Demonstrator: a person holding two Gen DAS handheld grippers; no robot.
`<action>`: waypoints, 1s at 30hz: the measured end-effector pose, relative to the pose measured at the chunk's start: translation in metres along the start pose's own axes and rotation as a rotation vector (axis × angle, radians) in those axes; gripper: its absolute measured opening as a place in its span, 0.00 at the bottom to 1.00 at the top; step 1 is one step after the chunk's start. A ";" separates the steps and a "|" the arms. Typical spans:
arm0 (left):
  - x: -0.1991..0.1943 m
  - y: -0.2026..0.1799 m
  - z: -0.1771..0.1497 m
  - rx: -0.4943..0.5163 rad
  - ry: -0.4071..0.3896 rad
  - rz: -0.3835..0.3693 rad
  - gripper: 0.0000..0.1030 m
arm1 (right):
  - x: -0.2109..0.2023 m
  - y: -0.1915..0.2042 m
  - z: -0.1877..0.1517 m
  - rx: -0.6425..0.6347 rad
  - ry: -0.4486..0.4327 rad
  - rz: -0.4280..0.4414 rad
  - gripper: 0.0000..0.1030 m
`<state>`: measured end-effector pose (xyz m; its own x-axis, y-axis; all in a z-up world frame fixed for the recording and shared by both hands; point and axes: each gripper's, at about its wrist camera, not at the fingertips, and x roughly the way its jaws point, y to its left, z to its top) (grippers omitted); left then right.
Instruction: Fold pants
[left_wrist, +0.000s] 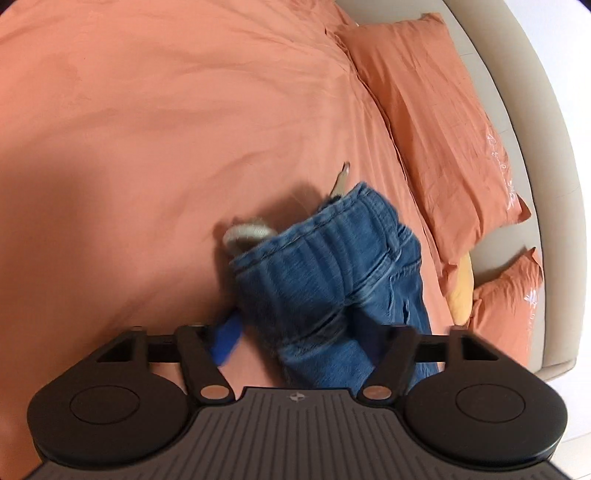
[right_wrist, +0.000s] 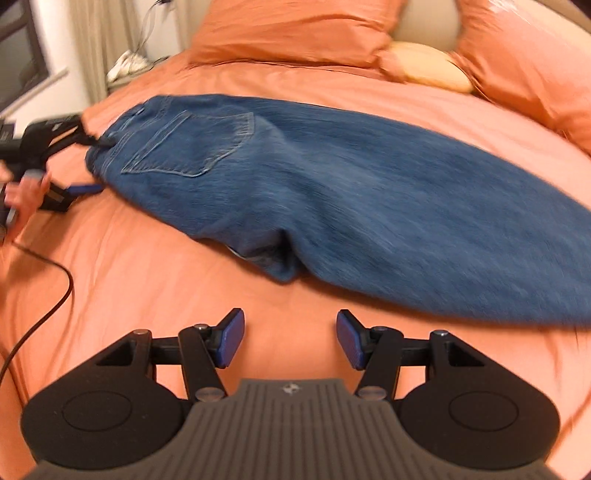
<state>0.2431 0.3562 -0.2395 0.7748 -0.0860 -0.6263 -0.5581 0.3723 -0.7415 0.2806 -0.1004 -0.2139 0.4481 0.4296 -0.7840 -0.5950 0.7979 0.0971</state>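
Blue jeans (right_wrist: 332, 192) lie across the orange bed, waistband at the left, legs running off to the right, back pocket up. My right gripper (right_wrist: 291, 338) is open and empty, hovering just in front of the crotch fold. In the left wrist view the jeans' waistband (left_wrist: 332, 266) bunches up between the wide-spread fingers of my left gripper (left_wrist: 299, 332); one blue pad (left_wrist: 226, 339) shows, the other is hidden by denim. In the right wrist view the left gripper (right_wrist: 88, 164) sits at the waistband with its jaws apart.
The orange bedsheet (left_wrist: 147, 129) covers the bed. Orange pillows (left_wrist: 424, 110) and a yellow cushion (right_wrist: 428, 66) lie at the beige headboard (left_wrist: 535, 110). A black cable (right_wrist: 48, 295) trails over the sheet at the left. A white cord (left_wrist: 243, 234) lies by the waistband.
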 end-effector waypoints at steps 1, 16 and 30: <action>0.000 -0.006 0.003 0.026 -0.004 0.032 0.46 | 0.003 0.006 0.004 -0.033 -0.008 -0.006 0.51; -0.027 -0.106 0.023 0.455 -0.026 0.268 0.19 | -0.001 0.054 0.016 -0.231 0.007 0.009 0.55; -0.030 -0.114 0.025 0.466 -0.017 0.291 0.19 | 0.033 0.052 0.034 -0.385 -0.077 -0.165 0.60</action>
<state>0.2910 0.3393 -0.1296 0.6149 0.0948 -0.7829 -0.5622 0.7488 -0.3510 0.2871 -0.0305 -0.2140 0.5979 0.3517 -0.7203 -0.7106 0.6484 -0.2732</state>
